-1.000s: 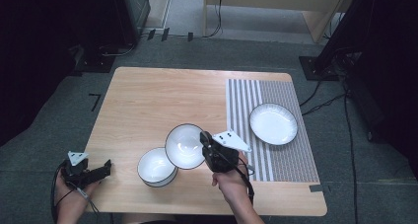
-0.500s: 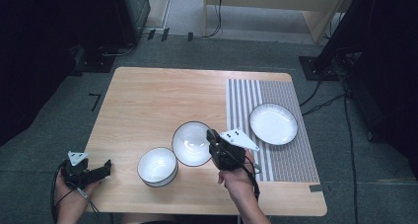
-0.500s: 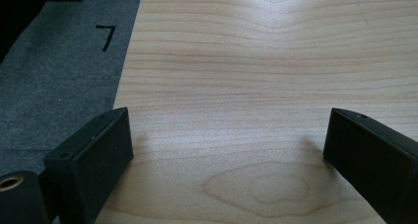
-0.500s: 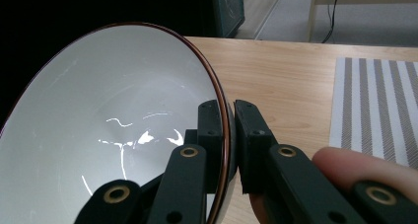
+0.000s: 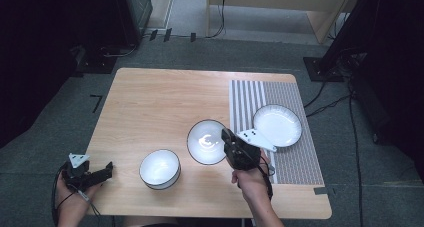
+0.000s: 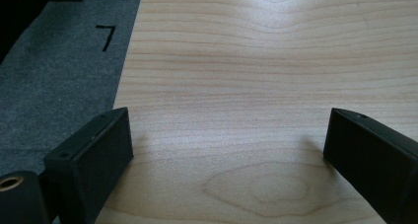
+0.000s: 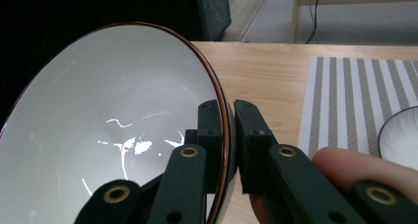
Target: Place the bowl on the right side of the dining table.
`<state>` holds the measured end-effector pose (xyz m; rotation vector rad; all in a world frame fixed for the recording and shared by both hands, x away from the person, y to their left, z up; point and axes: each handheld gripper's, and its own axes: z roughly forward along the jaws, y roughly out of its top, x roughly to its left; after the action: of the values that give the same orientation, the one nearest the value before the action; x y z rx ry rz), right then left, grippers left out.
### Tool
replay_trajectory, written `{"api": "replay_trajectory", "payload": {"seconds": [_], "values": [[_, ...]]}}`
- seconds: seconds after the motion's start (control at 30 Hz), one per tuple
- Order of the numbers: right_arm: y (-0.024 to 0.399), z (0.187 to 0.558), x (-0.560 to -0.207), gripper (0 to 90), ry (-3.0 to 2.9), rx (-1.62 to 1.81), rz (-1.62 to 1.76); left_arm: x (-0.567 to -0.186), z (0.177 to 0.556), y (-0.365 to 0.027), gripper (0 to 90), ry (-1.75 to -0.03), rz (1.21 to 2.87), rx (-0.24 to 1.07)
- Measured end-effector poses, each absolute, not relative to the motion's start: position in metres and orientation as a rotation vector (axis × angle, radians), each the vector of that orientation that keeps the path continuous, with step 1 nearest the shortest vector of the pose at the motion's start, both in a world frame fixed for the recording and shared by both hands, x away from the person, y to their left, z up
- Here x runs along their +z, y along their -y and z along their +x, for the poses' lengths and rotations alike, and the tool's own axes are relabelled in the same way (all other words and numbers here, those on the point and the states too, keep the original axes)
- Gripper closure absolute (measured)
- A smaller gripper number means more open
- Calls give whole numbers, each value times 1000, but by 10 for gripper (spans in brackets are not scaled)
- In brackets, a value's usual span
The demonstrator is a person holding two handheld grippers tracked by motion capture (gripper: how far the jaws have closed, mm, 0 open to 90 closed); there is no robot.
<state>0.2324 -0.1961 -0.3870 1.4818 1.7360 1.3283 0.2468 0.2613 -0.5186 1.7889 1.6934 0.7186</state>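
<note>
While the right tool [image 5: 226, 138] was clenched on the rim of a white ceramic bowl with a thin dark edge [image 5: 206, 142], that bowl hung tilted above the middle of the pale wooden tabletop [image 5: 165, 99], just left of a grey-and-white striped placemat [image 5: 250, 94]. One jaw sat inside the bowl's wall and the other outside, as the right gripper view showed [image 7: 224, 135], with the bowl [image 7: 113, 120] turned on its side toward the camera and a fingertip [image 7: 355, 167] of the holding hand beside the jaws.

A second white bowl of the same kind [image 5: 159, 168] stood upright on the tabletop near its front edge, apart from the held one. A shallow white plate [image 5: 277, 124] rested on the placemat, which covered the right end of the tabletop; its stripes gave way to a plain grey weave toward the outer edge.

The left tool [image 5: 102, 172] lay low at the front left corner of the tabletop, its jaws released and spread wide with only bare wood grain between them [image 6: 226, 135]. The person's left hand [image 5: 70, 199] held it from below the table's edge.

Grey carpet [image 5: 50, 137] surrounded the table, marked with a small black corner of tape [image 5: 96, 103] off the left side. Black cables [image 5: 325, 99] ran across the floor at the right, dark stands and equipment [image 5: 100, 22] stood at the back left, and a light wooden cabinet [image 5: 280, 7] stood beyond the far edge.
</note>
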Motion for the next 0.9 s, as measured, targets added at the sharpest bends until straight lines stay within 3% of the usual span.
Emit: {"api": "replay_trajectory", "payload": {"seconds": [0.9], "values": [[246, 249, -397, 838, -1612, 1277, 1586, -518, 246, -261, 42, -1692, 1792, 717]]}}
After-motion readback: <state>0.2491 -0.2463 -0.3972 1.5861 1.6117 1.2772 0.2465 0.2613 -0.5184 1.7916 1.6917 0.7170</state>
